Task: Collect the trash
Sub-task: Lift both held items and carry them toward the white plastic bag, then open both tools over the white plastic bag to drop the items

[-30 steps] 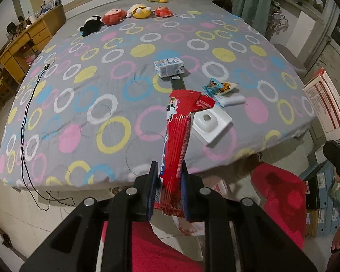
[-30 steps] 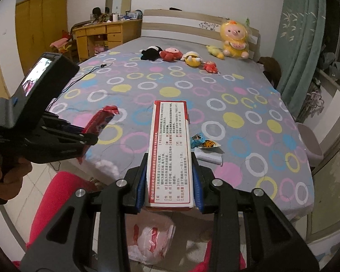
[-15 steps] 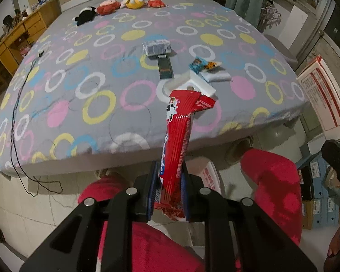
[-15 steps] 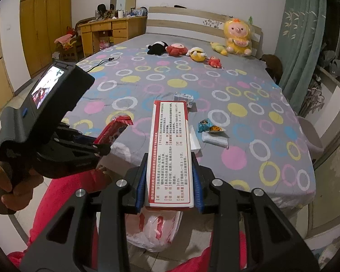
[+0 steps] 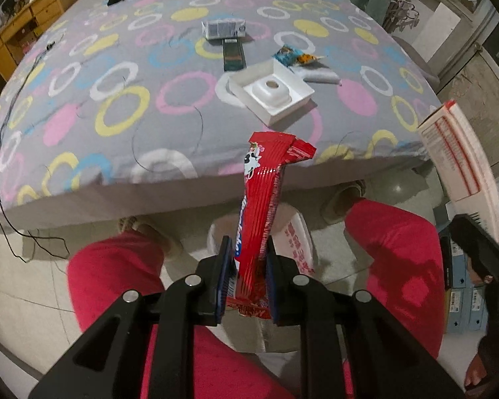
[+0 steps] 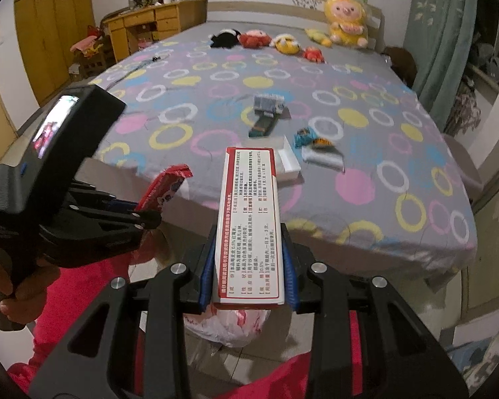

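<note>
My left gripper [image 5: 246, 249] is shut on a long red snack wrapper [image 5: 266, 186] that sticks up above the floor in front of the bed. Beneath it, between the person's red-clad knees, sits a white plastic bag [image 5: 296, 236] with red print. My right gripper [image 6: 249, 232] is shut on a white and red carton [image 6: 249, 219], held over the same bag [image 6: 229, 322]. The left gripper [image 6: 149, 217] with its wrapper [image 6: 164, 189] shows at the left of the right wrist view. The carton [image 5: 459, 153] shows at the right edge of the left wrist view.
On the ring-patterned bed [image 5: 123, 106] lie an open white box [image 5: 272, 91], a dark flat packet [image 5: 233, 55], a small blue-white carton [image 5: 224, 30], a colourful snack bag [image 5: 296, 57] and a white tissue pack [image 5: 317, 74]. Plush toys [image 6: 276, 38] line the headboard. A black cable [image 5: 3, 173] hangs off the left side.
Both grippers have sunk and drawn back from the bed, still holding the wrapper and the carton. The bed edge now sits higher in both views, and the person's knees and the white bag show.
</note>
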